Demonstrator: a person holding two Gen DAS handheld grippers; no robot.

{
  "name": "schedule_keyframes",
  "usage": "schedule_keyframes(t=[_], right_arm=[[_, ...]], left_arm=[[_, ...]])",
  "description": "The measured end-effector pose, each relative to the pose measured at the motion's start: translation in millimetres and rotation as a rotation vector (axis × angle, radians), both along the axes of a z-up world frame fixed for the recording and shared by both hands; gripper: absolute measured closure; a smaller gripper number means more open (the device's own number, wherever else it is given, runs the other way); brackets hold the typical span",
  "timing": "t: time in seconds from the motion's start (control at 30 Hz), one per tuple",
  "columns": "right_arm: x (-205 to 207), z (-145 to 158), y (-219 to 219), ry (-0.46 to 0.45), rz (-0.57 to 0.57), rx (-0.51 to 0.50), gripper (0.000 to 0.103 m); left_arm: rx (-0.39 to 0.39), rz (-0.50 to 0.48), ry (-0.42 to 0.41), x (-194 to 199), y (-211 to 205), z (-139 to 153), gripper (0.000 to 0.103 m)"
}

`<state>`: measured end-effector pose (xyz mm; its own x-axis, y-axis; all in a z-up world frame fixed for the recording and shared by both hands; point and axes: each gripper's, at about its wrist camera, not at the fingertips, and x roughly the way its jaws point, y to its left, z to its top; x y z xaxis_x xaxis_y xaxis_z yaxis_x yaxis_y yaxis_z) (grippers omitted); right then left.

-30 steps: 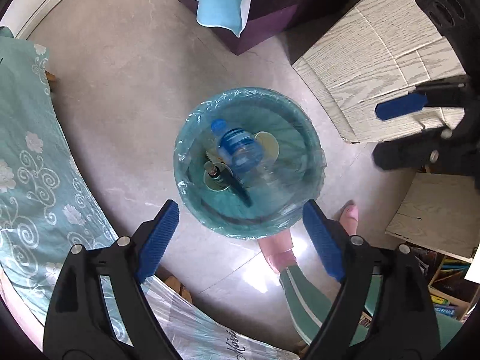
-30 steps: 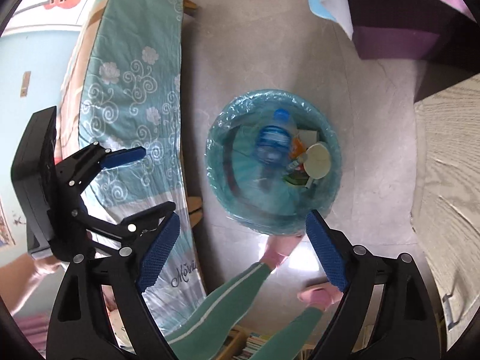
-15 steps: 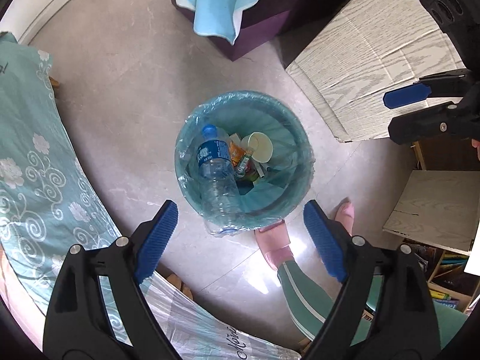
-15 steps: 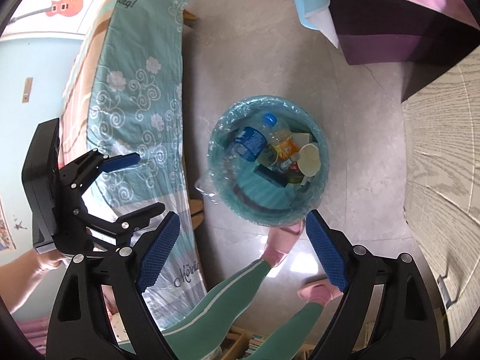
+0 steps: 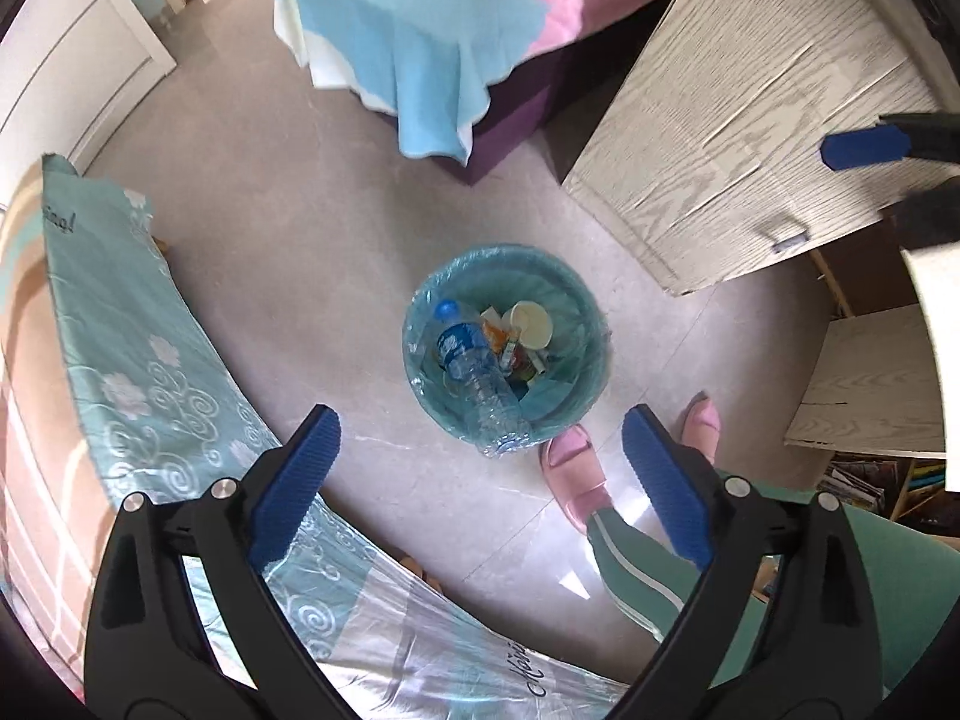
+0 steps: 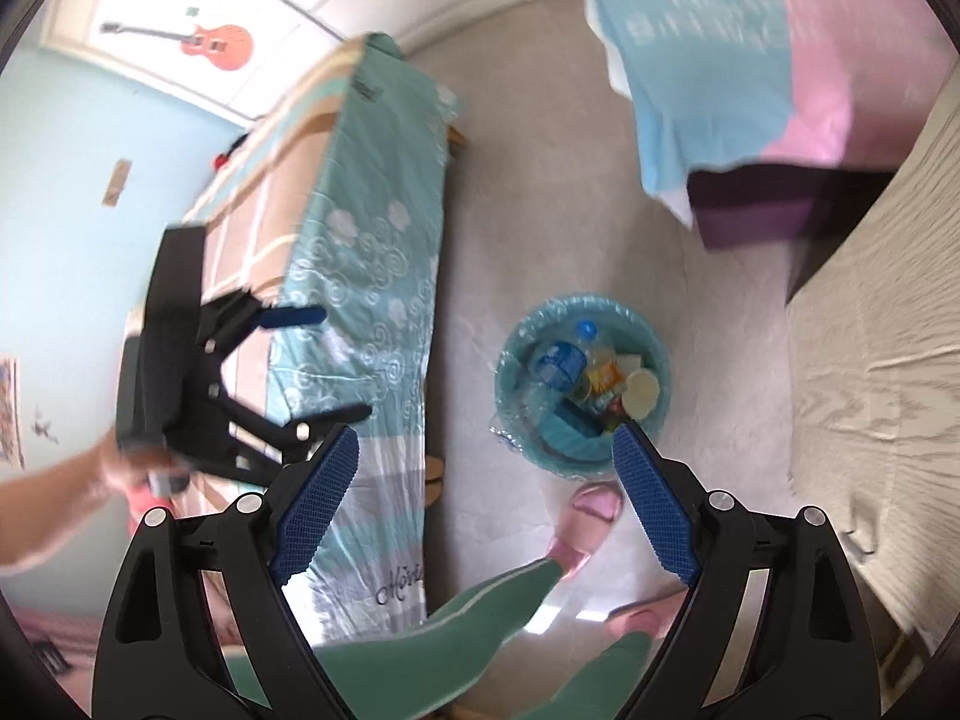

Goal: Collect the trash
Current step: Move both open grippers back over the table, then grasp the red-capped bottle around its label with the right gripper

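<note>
A round trash bin (image 5: 585,312) lined with a teal bag stands on the floor. It also shows in the right wrist view (image 6: 660,354). In it lie a clear plastic bottle (image 5: 474,369) with a blue cap, a paper cup (image 5: 528,324) and small wrappers. The bottle's base sticks out over the near rim. My left gripper (image 5: 480,480) is open and empty, high above the bin. My right gripper (image 6: 483,495) is open and empty, also well above it. Each gripper shows at the edge of the other's view.
A table with a teal flowered cloth (image 5: 150,372) runs along the left. A pale wooden cabinet (image 5: 750,96) stands to the right. A bed with a blue and pink cover (image 5: 432,30) is at the back. The person's pink slippers (image 5: 576,474) stand beside the bin.
The bottle dropped into the bin and settled against its near rim. Both grippers rose away from the bin, which now looks smaller.
</note>
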<state>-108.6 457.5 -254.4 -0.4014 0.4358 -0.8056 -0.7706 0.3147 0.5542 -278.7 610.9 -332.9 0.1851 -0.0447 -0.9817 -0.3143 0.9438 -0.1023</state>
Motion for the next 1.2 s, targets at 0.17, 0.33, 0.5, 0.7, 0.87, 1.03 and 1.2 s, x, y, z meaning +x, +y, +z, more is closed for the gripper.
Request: schedule_keyframes(t=[0.17, 0.33, 0.5, 0.7, 0.87, 1.03, 1.2], right_arm=[[9, 73, -38, -0.078, 0.012, 0.072, 0.017], [36, 147, -94, -0.177, -0.061, 0.145, 0.015], [73, 200, -172, -0.295, -0.209, 0.139, 0.015], [124, 221, -276, -0.379, -0.410, 0.071, 0.015], [174, 226, -365, -0.416, -0.553, 0.027, 0.015], [224, 219, -439, -0.426, -0.728, -0.034, 0.015], [264, 212, -486, -0.401, -0.894, -0.075, 0.015]], left_arm=[[0.025, -0.102, -0.090, 13, -16, 76, 0.007], [0.061, -0.272, -0.184, 44, -52, 153, 0.007], [0.061, -0.465, -0.285, 92, -107, 208, 0.007], [0.114, -0.688, -0.362, 176, -191, 243, 0.007], [0.119, -0.833, -0.425, 248, -266, 265, 0.007], [0.137, -0.960, -0.476, 318, -340, 273, 0.007], [0.138, -1.084, -0.495, 385, -398, 276, 0.007]])
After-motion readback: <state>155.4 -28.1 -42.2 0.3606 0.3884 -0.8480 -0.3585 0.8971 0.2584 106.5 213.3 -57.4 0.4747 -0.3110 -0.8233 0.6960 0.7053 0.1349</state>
